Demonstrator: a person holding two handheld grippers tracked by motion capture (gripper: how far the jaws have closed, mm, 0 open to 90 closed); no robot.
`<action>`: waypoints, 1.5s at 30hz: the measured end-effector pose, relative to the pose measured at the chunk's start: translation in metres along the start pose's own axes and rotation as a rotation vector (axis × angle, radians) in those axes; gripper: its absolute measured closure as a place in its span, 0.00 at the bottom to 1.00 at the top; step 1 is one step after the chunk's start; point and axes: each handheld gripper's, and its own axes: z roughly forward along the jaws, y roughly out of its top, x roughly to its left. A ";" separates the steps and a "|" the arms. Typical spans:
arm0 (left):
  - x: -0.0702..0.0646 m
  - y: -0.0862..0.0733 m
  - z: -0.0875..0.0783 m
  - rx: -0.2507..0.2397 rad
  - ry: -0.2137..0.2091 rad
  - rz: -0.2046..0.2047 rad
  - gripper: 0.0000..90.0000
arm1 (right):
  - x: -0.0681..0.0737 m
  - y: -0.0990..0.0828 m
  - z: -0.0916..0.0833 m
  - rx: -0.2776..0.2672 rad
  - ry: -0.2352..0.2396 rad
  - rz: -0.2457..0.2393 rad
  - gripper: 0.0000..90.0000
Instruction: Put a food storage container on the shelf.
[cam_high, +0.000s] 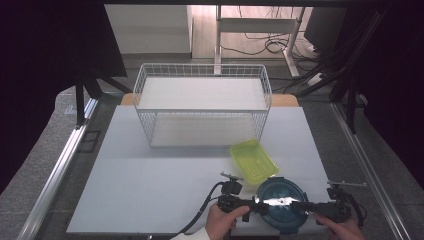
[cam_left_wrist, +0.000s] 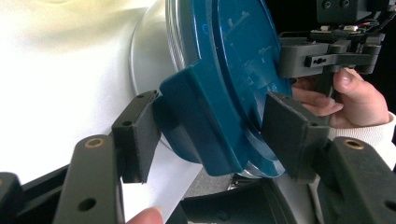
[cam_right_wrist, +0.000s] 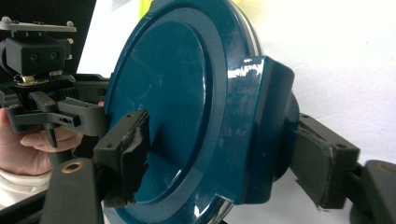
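Both grippers flank the round blue lid (cam_high: 280, 204) to work its latches. The right gripper (cam_right_wrist: 215, 154) clamps one latch tab; the left gripper (cam_left_wrist: 210, 135) (jaws astride, not yet pressing) brackets the opposite tab.

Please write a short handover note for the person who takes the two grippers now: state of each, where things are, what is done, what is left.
Left gripper: jaws around one clip tab of the round blue lid, one pad touching; grip uncertain.
Right gripper: jaws clamped on the opposite tab.
Lid sits on its container at the near edge of the table.
Green lid lies just behind; wire basket farther back.
Done: both tabs reached.
Left: probably working the tabs.
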 end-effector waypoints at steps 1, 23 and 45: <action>0.000 0.000 0.000 0.000 -0.001 -0.005 0.42 | 0.000 0.000 0.000 0.000 0.000 0.000 0.28; -0.012 -0.006 -0.009 -0.064 -0.001 0.009 0.52 | 0.018 -0.017 -0.017 -0.072 -0.037 0.006 0.39; -0.028 0.022 -0.071 -0.159 0.037 0.101 0.52 | 0.076 0.027 -0.011 -0.126 -0.026 -0.138 0.39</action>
